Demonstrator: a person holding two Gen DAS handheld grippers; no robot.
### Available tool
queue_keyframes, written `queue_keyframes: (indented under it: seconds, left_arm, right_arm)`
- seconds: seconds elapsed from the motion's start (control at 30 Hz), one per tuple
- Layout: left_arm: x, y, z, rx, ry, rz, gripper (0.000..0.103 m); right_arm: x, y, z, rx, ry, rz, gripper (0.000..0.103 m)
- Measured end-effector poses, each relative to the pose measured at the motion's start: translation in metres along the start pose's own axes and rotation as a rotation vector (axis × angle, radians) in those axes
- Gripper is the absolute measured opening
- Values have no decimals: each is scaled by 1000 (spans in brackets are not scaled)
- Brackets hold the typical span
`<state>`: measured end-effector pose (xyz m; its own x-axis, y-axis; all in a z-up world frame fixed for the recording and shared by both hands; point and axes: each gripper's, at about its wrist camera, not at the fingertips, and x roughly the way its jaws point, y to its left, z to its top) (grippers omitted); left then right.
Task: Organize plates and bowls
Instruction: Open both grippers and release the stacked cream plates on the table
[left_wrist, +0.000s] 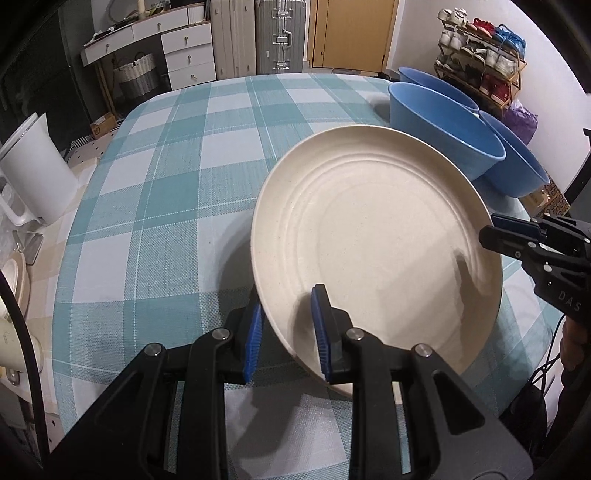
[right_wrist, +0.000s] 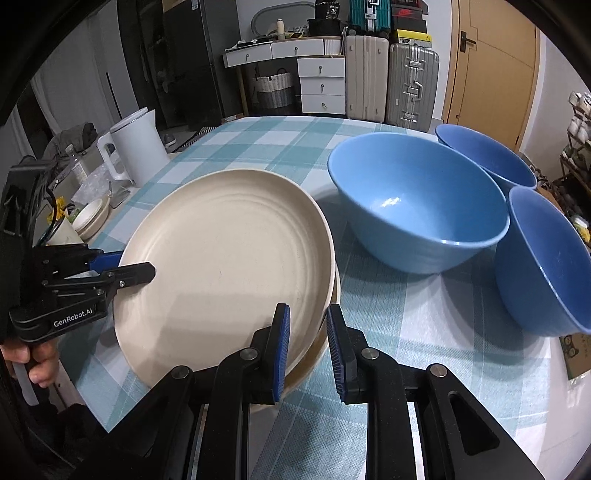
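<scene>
A cream plate (left_wrist: 376, 236) is tilted above the checked tablecloth, its left edge raised. My left gripper (left_wrist: 286, 332) has its blue pads on either side of the plate's rim and grips it. In the right wrist view the same plate (right_wrist: 225, 266) rests partly on a second cream plate (right_wrist: 334, 291) beneath it, with my left gripper (right_wrist: 125, 267) at its left edge. My right gripper (right_wrist: 308, 347) stands open astride the plates' near rim and also shows in the left wrist view (left_wrist: 495, 236). Three blue bowls (right_wrist: 417, 199) (right_wrist: 484, 155) (right_wrist: 543, 258) stand to the right.
A white kettle (right_wrist: 135, 147) stands at the table's left edge, also in the left wrist view (left_wrist: 35, 170). A small cream dish (right_wrist: 92, 218) and clutter lie beside it. Suitcases (right_wrist: 410, 85) and drawers (right_wrist: 321, 85) stand beyond the table.
</scene>
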<state>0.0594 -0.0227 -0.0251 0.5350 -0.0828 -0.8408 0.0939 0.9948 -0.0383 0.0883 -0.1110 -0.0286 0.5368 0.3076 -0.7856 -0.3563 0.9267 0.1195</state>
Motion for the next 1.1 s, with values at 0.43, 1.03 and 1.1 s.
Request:
queue_keyframes:
  seconds: [0.43,1.03,1.1]
  left_arm:
    - [3,-7,-6,50,30,37,24]
    - [4,-13,-9,93,48,56,26]
    - [4,-12,-9,89,53,53,27]
  right_arm:
    - [4,3,-12,8,-4,-19,22]
    - [10,12,-14,-30,-9,-83,24]
    - [9,12,-14,-31,-8,-82,24]
